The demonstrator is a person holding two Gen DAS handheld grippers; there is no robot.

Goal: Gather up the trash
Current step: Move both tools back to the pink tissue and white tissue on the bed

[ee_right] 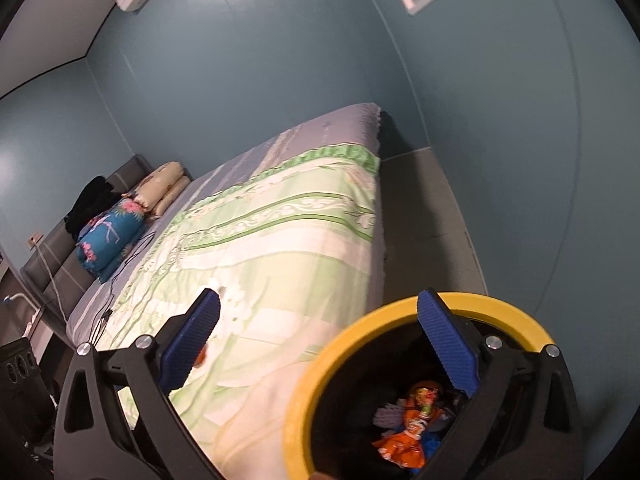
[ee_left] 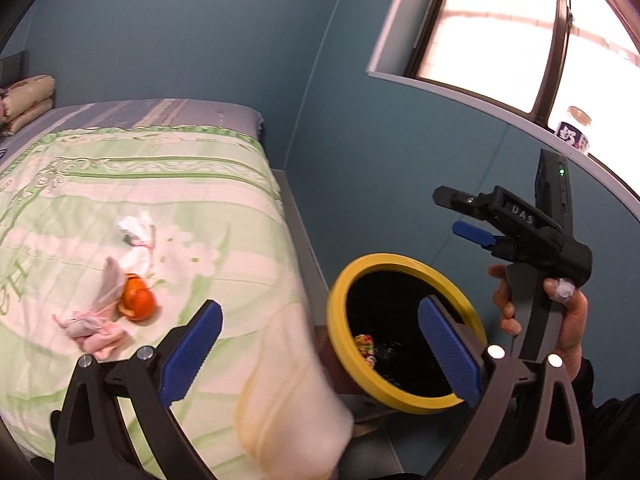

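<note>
Trash on bed (ee_left: 168,184), counted: one orange peel (ee_left: 138,298), one white crumpled tissue (ee_left: 136,232), one pinkish wad (ee_left: 92,326) touching peel, one translucent wrapper (ee_left: 110,280) leaning on peel. All on green floral quilt, well apart from bin. One yellow-rimmed black bin (ee_left: 340,296) just beside bed edge; inside it colourful wrappers (ee_right: 416,428), exact count unclear. Left gripper (ee_left: 320,344) spread wide, holding nothing, above bed edge. Right gripper (ee_right: 320,340) spread wide, empty, one finger over bin mouth. Two pillows stacked (ee_right: 164,188) at bed head.
</note>
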